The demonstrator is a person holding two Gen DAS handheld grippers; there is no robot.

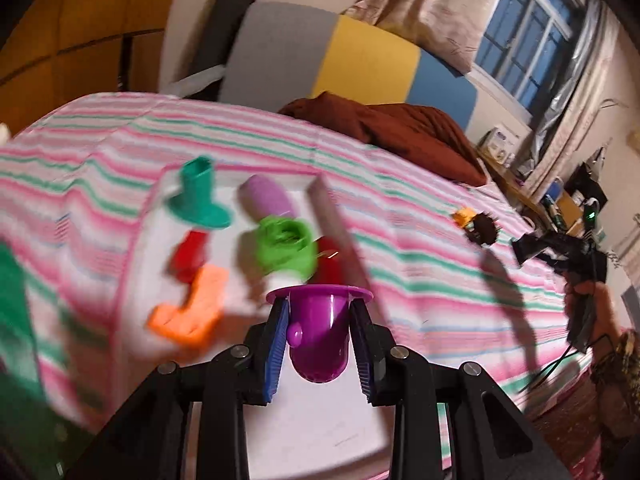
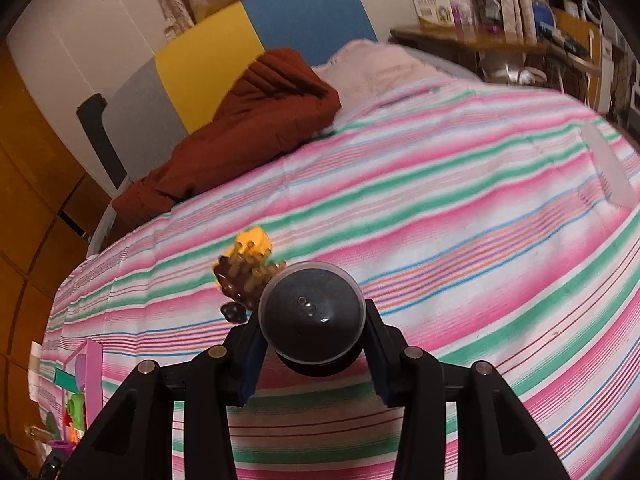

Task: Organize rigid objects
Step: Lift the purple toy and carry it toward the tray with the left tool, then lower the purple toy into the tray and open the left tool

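Left gripper: the left gripper (image 1: 320, 344) is closed on a purple toy cup (image 1: 319, 334), its blue pads (image 1: 276, 348) pressing the cup's sides just under the wide rim; the rounded bottom faces the camera.
Purple cup's place: held in the air above the near part of a white tray (image 1: 316, 428) that lies on the striped bedspread (image 1: 420, 248).
Tray contents: a teal funnel-shaped piece (image 1: 198, 196), a lilac piece (image 1: 268, 198), a bright green piece (image 1: 286, 250), two red pieces (image 1: 190, 256), and an orange piece (image 1: 188, 310); all are blurred, so finer shapes cannot be told.
Right gripper: the right gripper (image 2: 312, 320) clamps a dark round object with a clear domed top (image 2: 311, 312) between its two fingers, held above the bedspread (image 2: 460, 240).
Left on the bed: a yellow and brown bristly toy (image 2: 248, 272) lies on the stripes just beyond the dome, with a small dark piece (image 2: 234, 314) beside it.
Surroundings: a rust-brown quilt (image 2: 256, 120) is bunched near the grey, yellow and blue headboard (image 1: 360, 56); a window (image 1: 528, 32) with curtains is beyond.
Person: a hand (image 1: 588, 304) grips the right gripper's handle at the right edge of the left wrist view.
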